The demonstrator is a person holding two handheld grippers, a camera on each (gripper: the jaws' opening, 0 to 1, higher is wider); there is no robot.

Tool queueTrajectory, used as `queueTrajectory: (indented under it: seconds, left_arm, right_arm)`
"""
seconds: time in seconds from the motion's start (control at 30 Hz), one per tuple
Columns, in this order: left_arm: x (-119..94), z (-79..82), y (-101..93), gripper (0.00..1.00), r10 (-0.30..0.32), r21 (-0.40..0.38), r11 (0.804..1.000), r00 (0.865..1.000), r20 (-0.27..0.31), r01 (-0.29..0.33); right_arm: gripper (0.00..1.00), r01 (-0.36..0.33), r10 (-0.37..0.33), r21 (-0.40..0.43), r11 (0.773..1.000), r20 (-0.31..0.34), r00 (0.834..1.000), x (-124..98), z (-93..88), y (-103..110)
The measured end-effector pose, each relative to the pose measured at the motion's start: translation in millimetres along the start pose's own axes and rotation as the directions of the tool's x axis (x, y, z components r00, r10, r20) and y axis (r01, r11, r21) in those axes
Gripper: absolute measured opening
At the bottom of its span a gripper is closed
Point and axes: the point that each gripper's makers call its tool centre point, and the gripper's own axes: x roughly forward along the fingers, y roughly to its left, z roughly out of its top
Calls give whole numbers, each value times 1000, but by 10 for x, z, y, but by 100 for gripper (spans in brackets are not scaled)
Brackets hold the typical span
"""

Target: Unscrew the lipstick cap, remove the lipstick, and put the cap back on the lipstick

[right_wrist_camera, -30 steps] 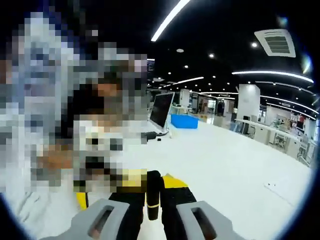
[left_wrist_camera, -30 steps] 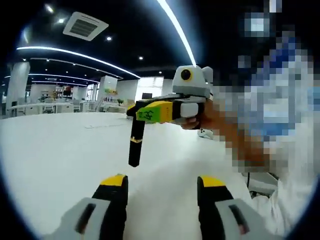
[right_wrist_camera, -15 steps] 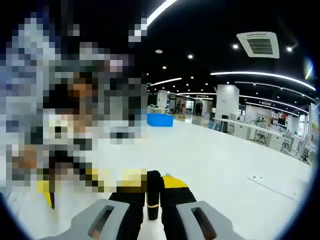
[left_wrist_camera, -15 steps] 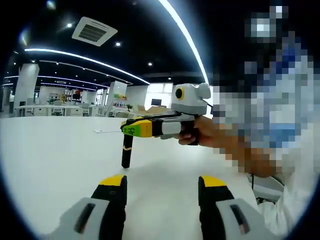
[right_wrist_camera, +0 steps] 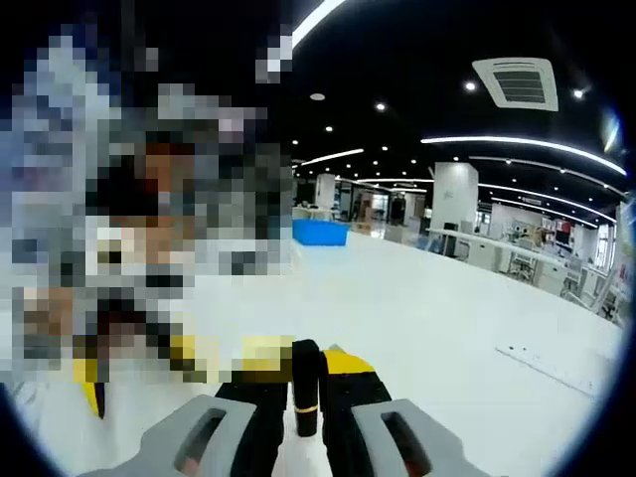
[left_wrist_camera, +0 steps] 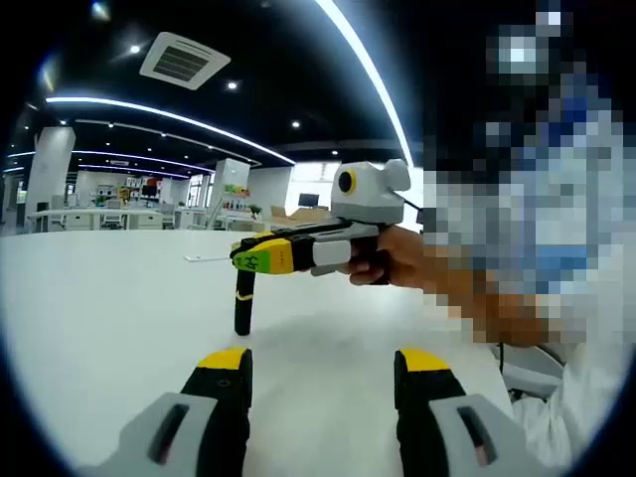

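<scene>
In the left gripper view a black lipstick (left_wrist_camera: 242, 300) with a gold band stands upright, its lower end at or just above the white table (left_wrist_camera: 109, 318). The right gripper (left_wrist_camera: 250, 259) comes in from the right, held by a hand (left_wrist_camera: 397, 263), and is shut on the lipstick's top. My left gripper (left_wrist_camera: 323, 366) is open below and nearer than it, with nothing between its fingers. In the right gripper view the right gripper (right_wrist_camera: 305, 364) is shut on the lipstick (right_wrist_camera: 306, 386), whose gold band shows between the jaws.
A flat sheet of paper (left_wrist_camera: 204, 257) lies far back on the table, and shows as the sheet (right_wrist_camera: 556, 366) in the right gripper view. A blue box (right_wrist_camera: 320, 233) stands far off. The person's sleeve and body take up the right of the left gripper view.
The right gripper has carried the lipstick down and to the left, from hanging above the table to its lower end near the surface. The left gripper stays open.
</scene>
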Motion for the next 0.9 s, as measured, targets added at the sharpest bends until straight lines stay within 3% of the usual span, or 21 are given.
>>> queueTrajectory:
  seconds: [0.2, 0.53, 0.63, 0.9]
  left_arm:
    - [5, -4, -2, 59, -2, -1, 1000, 1000, -2, 2]
    - [2, -3, 19, 60, 3, -2, 1000, 1000, -2, -3]
    - [-43, 53, 72, 61, 24, -5, 1000, 999, 22, -24]
    - [-200, 248, 87, 63, 69, -6, 998, 994, 81, -68]
  right_arm:
    - [25, 11, -11, 10, 1000, 10, 1000, 2, 32, -18]
    - [34, 35, -36, 43, 998, 32, 999, -108, 75, -74]
    - [37, 45, -50, 74, 996, 69, 996, -241, 158, -87]
    - [40, 97, -101, 43, 994, 108, 989, -753, 296, 50]
